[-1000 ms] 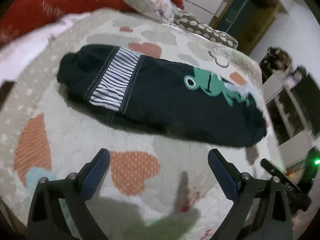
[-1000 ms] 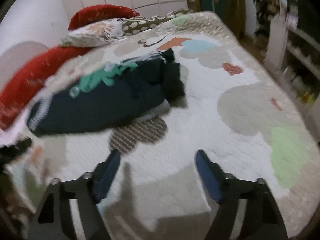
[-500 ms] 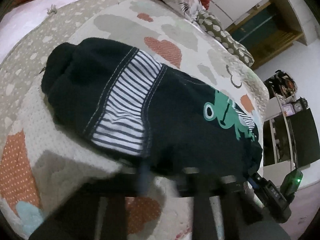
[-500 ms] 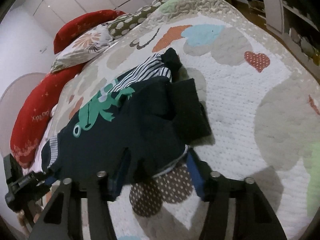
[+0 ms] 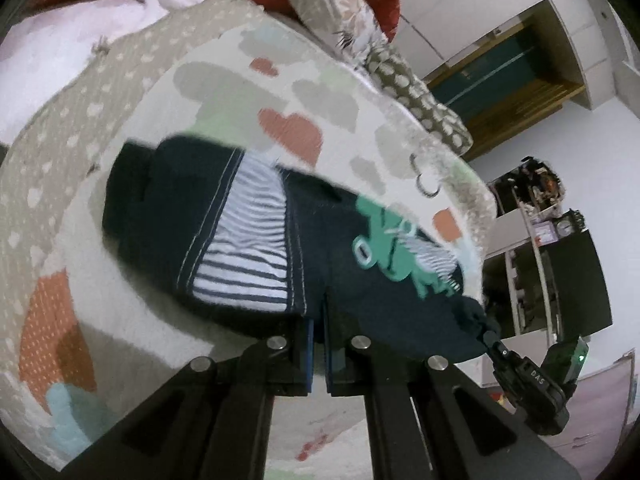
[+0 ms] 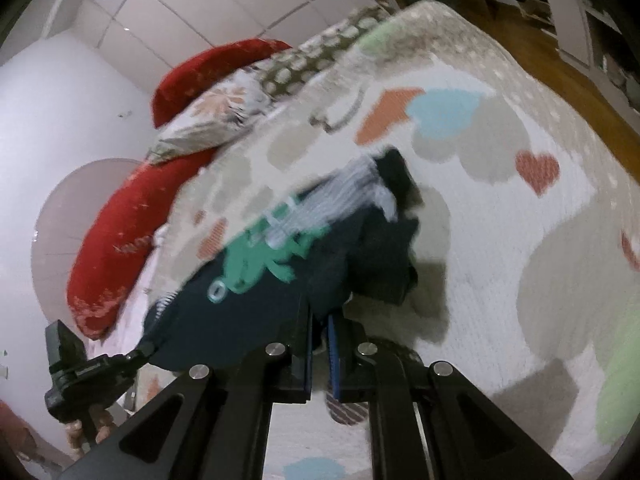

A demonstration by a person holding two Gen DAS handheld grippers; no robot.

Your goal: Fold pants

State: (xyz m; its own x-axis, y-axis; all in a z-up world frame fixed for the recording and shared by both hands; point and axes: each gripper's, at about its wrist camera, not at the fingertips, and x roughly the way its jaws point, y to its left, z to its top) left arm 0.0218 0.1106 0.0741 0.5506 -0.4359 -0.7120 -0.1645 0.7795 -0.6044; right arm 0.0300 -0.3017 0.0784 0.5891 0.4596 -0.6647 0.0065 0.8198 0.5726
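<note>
Left wrist: left gripper (image 5: 317,322) jaws clamped on near edge of dark pants (image 5: 256,236), which lie across the bed (image 5: 120,128). Right wrist: right gripper (image 6: 319,324) jaws pinched on pants (image 6: 248,312) edge, fabric bunched beyond.
</note>
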